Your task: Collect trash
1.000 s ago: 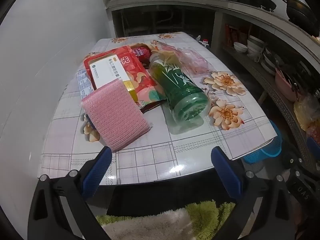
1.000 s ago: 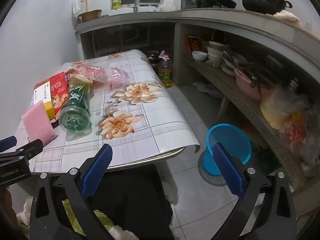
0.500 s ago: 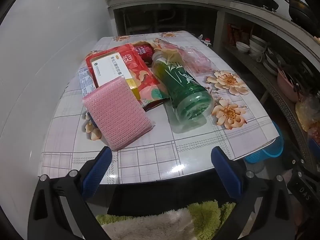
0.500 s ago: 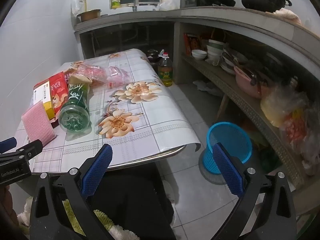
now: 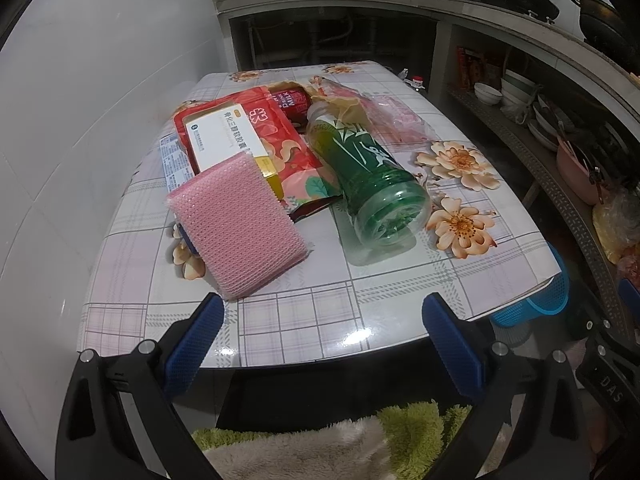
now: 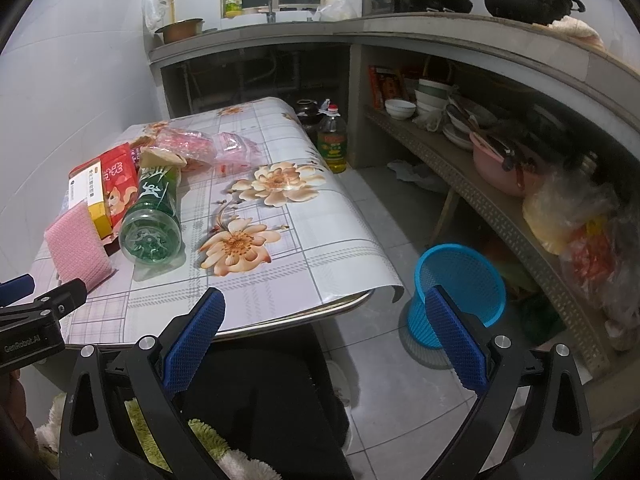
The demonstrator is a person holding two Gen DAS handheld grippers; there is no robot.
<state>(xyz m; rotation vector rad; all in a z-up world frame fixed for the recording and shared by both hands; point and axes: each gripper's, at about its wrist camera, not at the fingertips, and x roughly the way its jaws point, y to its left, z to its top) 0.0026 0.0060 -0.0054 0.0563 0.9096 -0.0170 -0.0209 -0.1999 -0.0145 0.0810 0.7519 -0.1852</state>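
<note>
Behind table (image 5: pixel 360 320), blue basket (image 5: pixel 536 304) half-hidden

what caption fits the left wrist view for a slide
Open left gripper at the table edge, facing a pink sponge, a green bottle on its side and red packets.

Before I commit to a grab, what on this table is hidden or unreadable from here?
- Red milk can: left wrist view, mostly behind the red snack bag.
- Green bottle neck and cap: both views, covered by a crumpled wrapper.
- Blue basket inside: right wrist view, contents unclear; left wrist view, cut off by the table edge.
</note>
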